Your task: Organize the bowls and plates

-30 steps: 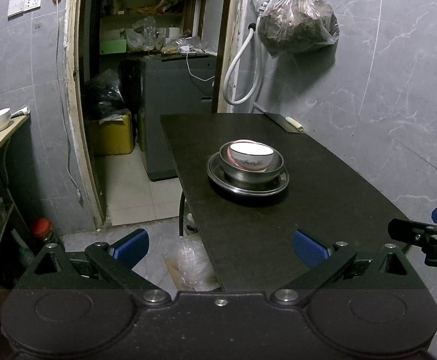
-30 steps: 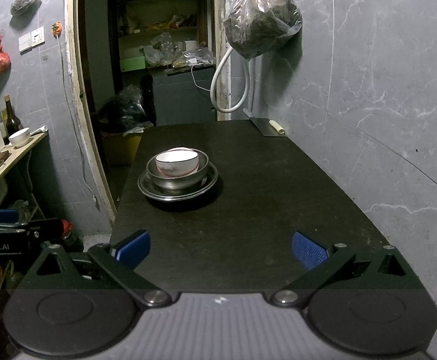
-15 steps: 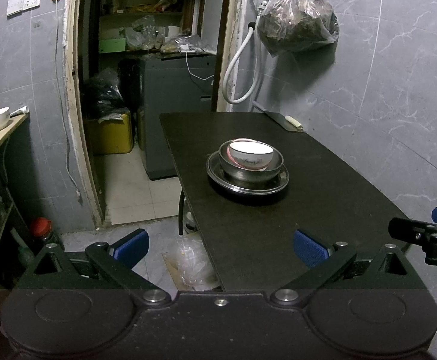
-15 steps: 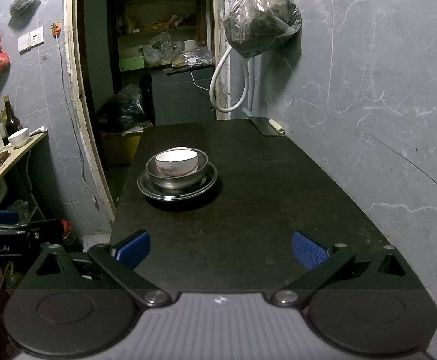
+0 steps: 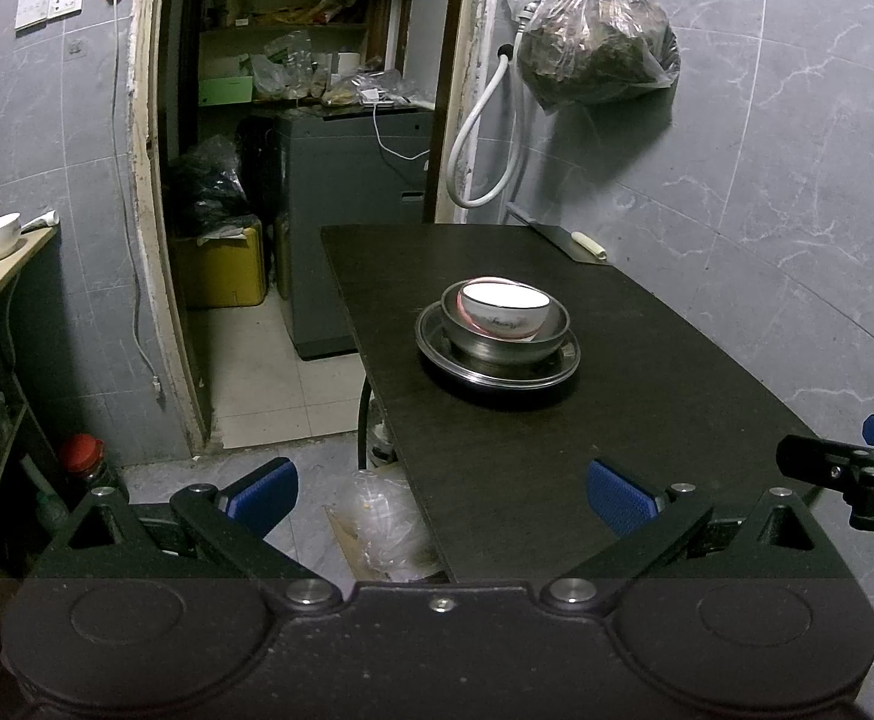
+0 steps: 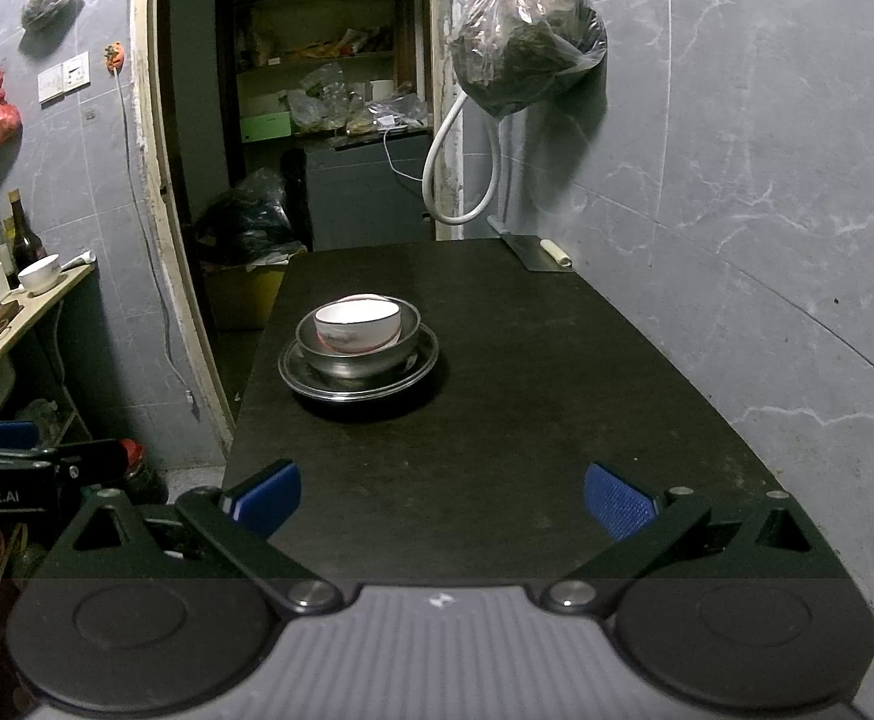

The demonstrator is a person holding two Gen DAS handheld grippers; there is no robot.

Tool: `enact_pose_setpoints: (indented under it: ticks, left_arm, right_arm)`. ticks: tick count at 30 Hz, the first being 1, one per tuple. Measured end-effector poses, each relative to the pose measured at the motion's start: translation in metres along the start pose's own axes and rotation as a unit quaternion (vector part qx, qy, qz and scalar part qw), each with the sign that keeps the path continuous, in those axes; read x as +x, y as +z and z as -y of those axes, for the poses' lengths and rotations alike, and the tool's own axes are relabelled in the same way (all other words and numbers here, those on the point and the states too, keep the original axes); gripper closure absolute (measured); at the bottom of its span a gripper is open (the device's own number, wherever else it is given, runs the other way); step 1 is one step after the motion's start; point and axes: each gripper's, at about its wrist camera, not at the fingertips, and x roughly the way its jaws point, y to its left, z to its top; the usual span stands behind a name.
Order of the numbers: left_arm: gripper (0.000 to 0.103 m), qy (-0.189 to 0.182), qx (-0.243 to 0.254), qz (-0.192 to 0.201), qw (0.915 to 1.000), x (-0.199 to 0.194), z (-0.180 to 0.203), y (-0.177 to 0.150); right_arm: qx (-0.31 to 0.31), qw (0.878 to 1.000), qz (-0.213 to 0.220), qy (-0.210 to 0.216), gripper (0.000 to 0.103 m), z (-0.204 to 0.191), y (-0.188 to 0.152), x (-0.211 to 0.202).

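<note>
Left wrist view: left gripper (image 5: 440, 495), bottom of frame, jaws wide apart, nothing held. White bowl (image 5: 504, 313) nested in metal bowl (image 5: 506, 345) on metal plate (image 5: 497, 369), centre frame, on dark table (image 5: 647, 420), well beyond the fingertips.

Right wrist view: right gripper (image 6: 442, 495), bottom, jaws wide apart, nothing held. Same stack (image 6: 358, 342) centre-left, well ahead.

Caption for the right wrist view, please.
Open right gripper faces a white bowl nested in a steel bowl on a plate.

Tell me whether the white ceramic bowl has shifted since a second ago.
No. The white ceramic bowl sits at the same spot inside the steel bowl, unchanged against the black table's far edge.
</note>
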Motion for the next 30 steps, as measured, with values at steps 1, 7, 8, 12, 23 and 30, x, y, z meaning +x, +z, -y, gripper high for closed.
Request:
enact_pose_setpoints:
  ticks: [1, 7, 8, 12, 23, 30]
  left_arm:
    - [0.001, 0.000, 0.000, 0.000, 1.0000, 0.0000, 0.0000, 0.0000]
    - [0.001, 0.000, 0.000, 0.000, 1.0000, 0.0001, 0.0000, 0.0000]
    - [0.001, 0.000, 0.000, 0.000, 1.0000, 0.0001, 0.0002, 0.0002]
    - [0.001, 0.000, 0.000, 0.000, 1.0000, 0.0000, 0.0001, 0.0003]
    - [0.001, 0.000, 0.000, -0.001, 1.0000, 0.0002, -0.0002, 0.0009]
    - [0.001, -0.002, -0.003, 0.001, 1.0000, -0.0004, -0.0009, 0.0002]
  right_arm:
    - [0.000, 1.000, 0.000, 0.000, 0.000, 0.0000, 0.0000, 0.0000]
    - [0.000, 1.000, -0.001, -0.001, 0.000, -0.0007, 0.0002, 0.0010]
    - [0.001, 1.000, -0.001, 0.000, 0.000, -0.0007, 0.0002, 0.0010]
    - [0.000, 1.000, -0.001, -0.001, 0.000, -0.0007, 0.0003, 0.0011]
    - [0.001, 1.000, -0.001, -0.001, 0.000, -0.0009, 0.0004, 0.0012]
    - [0.000, 1.000, -0.002, -0.001, 0.000, -0.0016, 0.0004, 0.0017]
